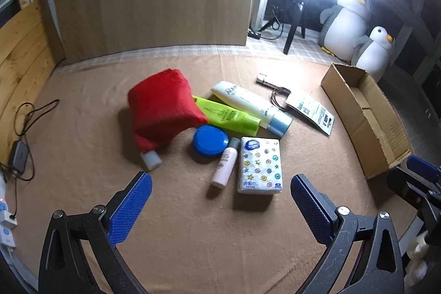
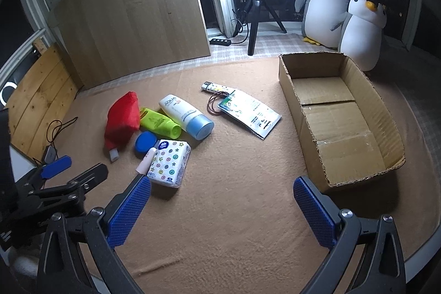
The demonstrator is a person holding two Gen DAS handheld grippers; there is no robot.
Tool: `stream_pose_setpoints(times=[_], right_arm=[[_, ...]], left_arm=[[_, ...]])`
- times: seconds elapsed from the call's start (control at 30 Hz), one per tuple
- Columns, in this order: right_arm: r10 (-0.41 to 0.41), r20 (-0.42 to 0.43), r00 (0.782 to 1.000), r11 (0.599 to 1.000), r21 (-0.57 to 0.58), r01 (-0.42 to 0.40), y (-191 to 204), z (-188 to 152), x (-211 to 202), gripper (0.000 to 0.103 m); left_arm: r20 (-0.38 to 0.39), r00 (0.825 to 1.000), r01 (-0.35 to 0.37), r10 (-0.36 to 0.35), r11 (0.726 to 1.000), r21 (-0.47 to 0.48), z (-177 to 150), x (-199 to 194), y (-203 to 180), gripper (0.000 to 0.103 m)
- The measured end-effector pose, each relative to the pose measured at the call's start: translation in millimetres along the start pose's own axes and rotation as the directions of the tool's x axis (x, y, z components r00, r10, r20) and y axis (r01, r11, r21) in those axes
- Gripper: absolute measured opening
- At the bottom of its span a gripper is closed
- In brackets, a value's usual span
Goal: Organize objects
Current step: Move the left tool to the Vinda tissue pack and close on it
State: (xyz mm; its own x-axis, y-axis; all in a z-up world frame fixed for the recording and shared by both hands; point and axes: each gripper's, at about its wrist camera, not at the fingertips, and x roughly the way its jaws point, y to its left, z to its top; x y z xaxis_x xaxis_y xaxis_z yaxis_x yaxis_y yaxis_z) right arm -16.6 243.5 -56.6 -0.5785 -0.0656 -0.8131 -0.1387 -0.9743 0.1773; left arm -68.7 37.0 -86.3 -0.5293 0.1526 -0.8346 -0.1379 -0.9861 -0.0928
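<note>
Hovering with left gripper (image 1: 220, 205) and right gripper (image 2: 222, 207) both spread wide, nothing held. Tissue pack (image 1: 259, 165) nearest, flat on blanket (image 1: 193, 252) beside small pink bottle (image 1: 225, 166); probably light, squashy, slick-wrapped. Best pinched across short sides, then into empty cardboard box (image 2: 344, 128).

Left gripper (image 1: 221, 207): black angular frame arms with triangular cut-outs.
Left fingers (image 1: 131, 210): flat blue pads with fine cross-hatched texture.
Right gripper (image 2: 222, 208): same black frame, scuffed.
Right fingers (image 2: 314, 212): matching blue textured pads.
Fasteners: round silver screws at the pivots.
</note>
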Motion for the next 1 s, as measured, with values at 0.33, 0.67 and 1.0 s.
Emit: stream_pose_setpoints(times=[0.33, 0.67, 1.0], right_arm=[[-0.015, -0.008, 1.000, 0.999, 0.040, 0.016, -18.2, -3.1, -2.5, 0.097], [-0.056, -0.010, 0.998, 0.994, 0.089, 0.057, -45.5, -9.4, -11.6, 0.097], [-0.064, -0.013, 0.998, 0.992, 0.111, 0.065, -60.6, -12.1, -15.3, 0.097]], left_arm=[[-0.089, 0.995, 0.055, -0.055, 0.998, 0.003, 24.1, 58.2, -21.5, 0.076], [-0.164, 0.983, 0.083, -0.080, 0.996, 0.012, 37.4, 105.1, -39.7, 0.051], [-0.183, 0.977, 0.112, -0.111, 0.994, -0.007, 29.2, 110.6, -40.3, 0.037]])
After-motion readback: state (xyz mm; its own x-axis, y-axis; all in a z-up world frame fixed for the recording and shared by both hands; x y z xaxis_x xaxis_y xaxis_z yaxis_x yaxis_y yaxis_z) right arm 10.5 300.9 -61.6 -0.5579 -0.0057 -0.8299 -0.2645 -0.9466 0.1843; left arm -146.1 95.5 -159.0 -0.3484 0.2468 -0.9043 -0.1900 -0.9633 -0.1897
